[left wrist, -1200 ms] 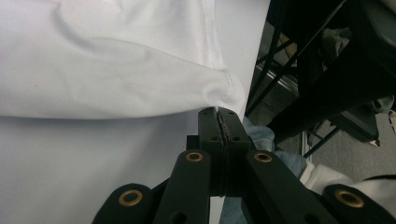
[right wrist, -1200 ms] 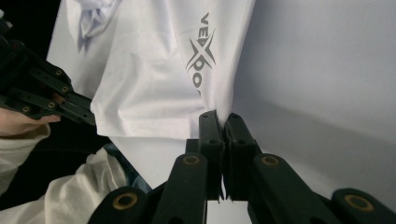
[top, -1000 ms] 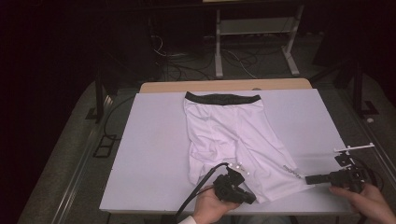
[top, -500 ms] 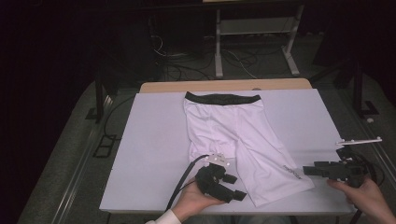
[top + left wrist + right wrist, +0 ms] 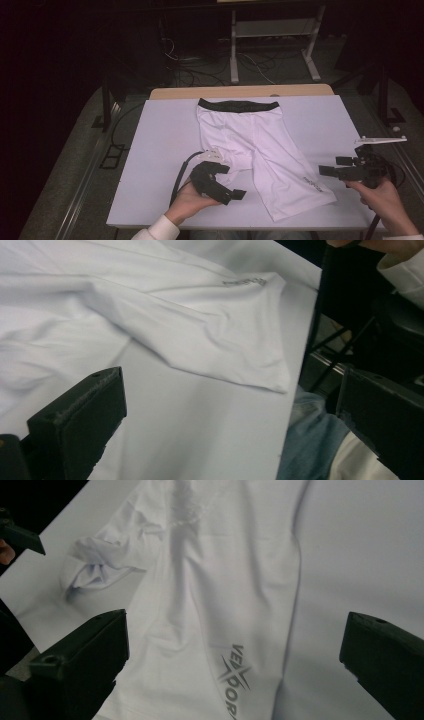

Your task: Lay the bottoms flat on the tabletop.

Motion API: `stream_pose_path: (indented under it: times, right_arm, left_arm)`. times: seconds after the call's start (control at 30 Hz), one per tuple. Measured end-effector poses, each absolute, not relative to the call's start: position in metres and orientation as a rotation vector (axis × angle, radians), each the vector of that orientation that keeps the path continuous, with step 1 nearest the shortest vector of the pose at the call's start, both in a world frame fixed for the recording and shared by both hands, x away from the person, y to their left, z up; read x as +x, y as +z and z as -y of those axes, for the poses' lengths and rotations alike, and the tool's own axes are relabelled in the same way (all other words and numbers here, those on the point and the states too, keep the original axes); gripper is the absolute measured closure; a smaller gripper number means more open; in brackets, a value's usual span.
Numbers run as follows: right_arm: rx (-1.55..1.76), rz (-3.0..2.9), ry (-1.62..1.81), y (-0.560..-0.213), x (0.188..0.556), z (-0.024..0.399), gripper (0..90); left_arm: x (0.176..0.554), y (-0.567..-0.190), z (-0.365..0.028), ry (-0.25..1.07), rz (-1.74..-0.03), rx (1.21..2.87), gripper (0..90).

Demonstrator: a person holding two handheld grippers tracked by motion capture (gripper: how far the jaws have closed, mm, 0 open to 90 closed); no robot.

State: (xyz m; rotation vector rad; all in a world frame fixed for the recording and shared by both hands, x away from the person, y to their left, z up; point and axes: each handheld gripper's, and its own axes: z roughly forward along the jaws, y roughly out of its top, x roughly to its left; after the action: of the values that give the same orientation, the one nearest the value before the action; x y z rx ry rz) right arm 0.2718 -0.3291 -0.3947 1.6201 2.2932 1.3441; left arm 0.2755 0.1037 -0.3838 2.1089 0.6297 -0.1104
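Your left gripper (image 5: pixel 235 192) and right gripper (image 5: pixel 330 167) both hang with jaws apart, empty, flanking the white shorts (image 5: pixel 260 150) on the table (image 5: pixel 150 165).

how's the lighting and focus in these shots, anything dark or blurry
High view: the table is lit, the room behind nearly black. Left gripper view: the white shorts are sharp, the near jaws soft. Right gripper view: even light, grey logo readable, soft shadow beside the bunched leg.
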Motion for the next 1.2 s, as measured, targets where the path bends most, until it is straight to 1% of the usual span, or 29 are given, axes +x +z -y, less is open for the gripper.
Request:
stream_pose_path:
  times: [0.2,0.3,0.43,0.63,0.7,0.77,0.83,0.97,1.1,1.2]
  right_arm:
    - [1.554,-2.303,1.378,-0.382,0.281,0.312,0.0]
    - [1.515,-2.309,1.39,-0.376,0.285,0.3,0.0]
    - [1.457,-2.338,1.401,-0.37,0.29,0.281,0.0]
    - [1.408,-2.389,1.404,-0.37,0.298,0.254,0.0]
    - [1.385,-2.411,1.406,-0.373,0.301,0.242,0.0]
    - [1.37,-2.437,1.409,-0.376,0.303,0.231,0.0]
    - [1.35,-2.459,1.409,-0.379,0.305,0.22,0.0]
    - [1.325,-2.494,1.408,-0.386,0.307,0.202,0.0]
    - [1.307,-2.523,1.408,-0.392,0.309,0.189,0.0]
    - [1.294,-2.544,1.399,-0.398,0.31,0.181,0.0]
  left_arm:
    - [0.283,-0.366,-0.134,-0.004,-0.692,2.06,0.0]
    - [0.286,-0.363,-0.149,0.027,-0.731,2.038,0.0]
    - [0.285,-0.367,-0.163,0.06,-0.769,2.044,0.0]
    - [0.279,-0.386,-0.172,0.081,-0.791,2.095,0.7]
    - [0.277,-0.393,-0.174,0.083,-0.795,2.099,6.2]
    - [0.276,-0.398,-0.176,0.059,-0.807,2.102,7.6]
    - [0.275,-0.404,-0.177,0.047,-0.813,2.111,13.3]
    - [0.273,-0.412,-0.18,0.029,-0.832,2.124,15.9]
    - [0.283,-0.415,-0.186,0.038,-0.871,2.103,21.2]
    - [0.295,-0.418,-0.189,0.034,-0.911,2.093,28.1]
